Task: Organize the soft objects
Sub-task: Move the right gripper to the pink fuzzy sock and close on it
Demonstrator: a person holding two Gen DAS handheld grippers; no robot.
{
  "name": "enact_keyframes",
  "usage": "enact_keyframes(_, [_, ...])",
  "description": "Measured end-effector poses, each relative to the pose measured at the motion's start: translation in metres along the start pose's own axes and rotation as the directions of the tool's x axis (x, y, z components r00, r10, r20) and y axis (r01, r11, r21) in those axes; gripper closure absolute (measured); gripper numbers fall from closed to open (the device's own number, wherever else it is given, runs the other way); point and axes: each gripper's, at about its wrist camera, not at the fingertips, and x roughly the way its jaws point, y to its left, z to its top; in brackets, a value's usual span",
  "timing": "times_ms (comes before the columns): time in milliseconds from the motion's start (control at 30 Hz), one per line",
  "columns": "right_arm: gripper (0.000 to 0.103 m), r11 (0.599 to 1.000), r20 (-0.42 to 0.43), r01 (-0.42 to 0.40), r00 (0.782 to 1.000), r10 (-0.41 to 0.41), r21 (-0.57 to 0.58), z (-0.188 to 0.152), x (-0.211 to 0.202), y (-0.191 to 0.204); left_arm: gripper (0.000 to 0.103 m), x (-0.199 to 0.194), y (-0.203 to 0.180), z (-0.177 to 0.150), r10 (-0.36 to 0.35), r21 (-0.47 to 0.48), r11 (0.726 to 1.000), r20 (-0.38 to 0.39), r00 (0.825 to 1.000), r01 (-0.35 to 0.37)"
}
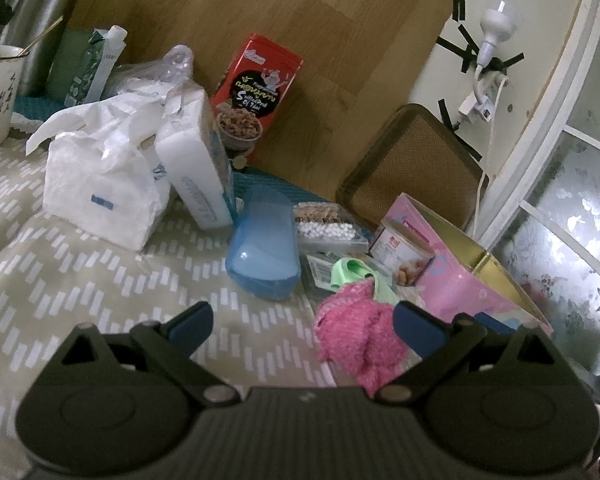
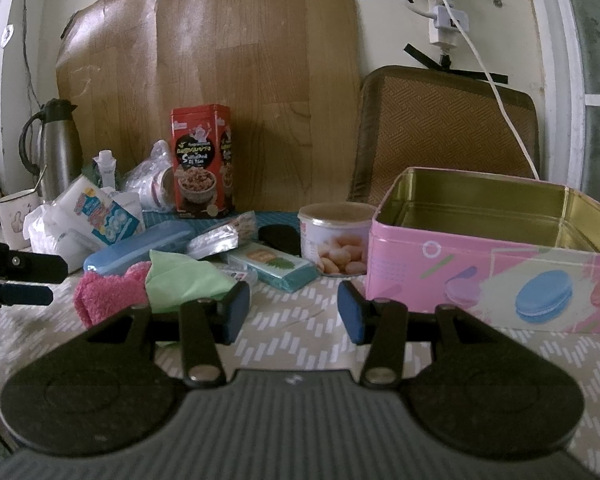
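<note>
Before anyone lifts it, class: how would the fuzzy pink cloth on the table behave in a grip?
The pink cloth lies crumpled, so it likely flops and drapes. Its fuzzy pile probably resists slipping and looks light. It touches the green cloth, which might drag along.

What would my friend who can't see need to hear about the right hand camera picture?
An open right gripper hovers over a patterned tablecloth, holding nothing. To its right is an empty pink tin; to its left lie a fluffy pink cloth and a green cloth. Behind them are a snack can, a blue case and a red box.
</note>
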Motion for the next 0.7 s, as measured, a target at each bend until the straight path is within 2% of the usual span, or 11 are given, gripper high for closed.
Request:
enact_keyframes(267, [0.052, 0.997, -0.036, -0.042, 0.999, 0.039, -0.066, -0.001, 0.005, 0.01, 0.003, -0.001, 0.0, 0.0, -0.024, 0.004, 1.0, 0.004, 1.0, 0.024])
enact_keyframes(467, [0.051, 0.987, -0.075, -0.117, 0.991, 0.109, -0.112, 0.001, 0.008, 0.022, 0.003, 0.0, 0.0, 0.0, -0.033, 0.005, 0.999, -0.007, 0.999, 0.033])
enact_keyframes(567, [0.05, 0.984, -0.107, -0.157, 0.983, 0.148, -0.088, 0.006, 0.016, 0.024, 0.003, -0.002, 0.001, 0.0, -0.04, -0.003, 0.999, -0.002, 0.999, 0.04])
enact_keyframes(700, [0.049, 0.985, -0.12, -0.172, 0.978, 0.169, -0.021, 0.018, 0.025, 0.022, 0.003, -0.003, 0.005, 0.0, -0.054, -0.02, 0.998, 0.005, 0.999, 0.054])
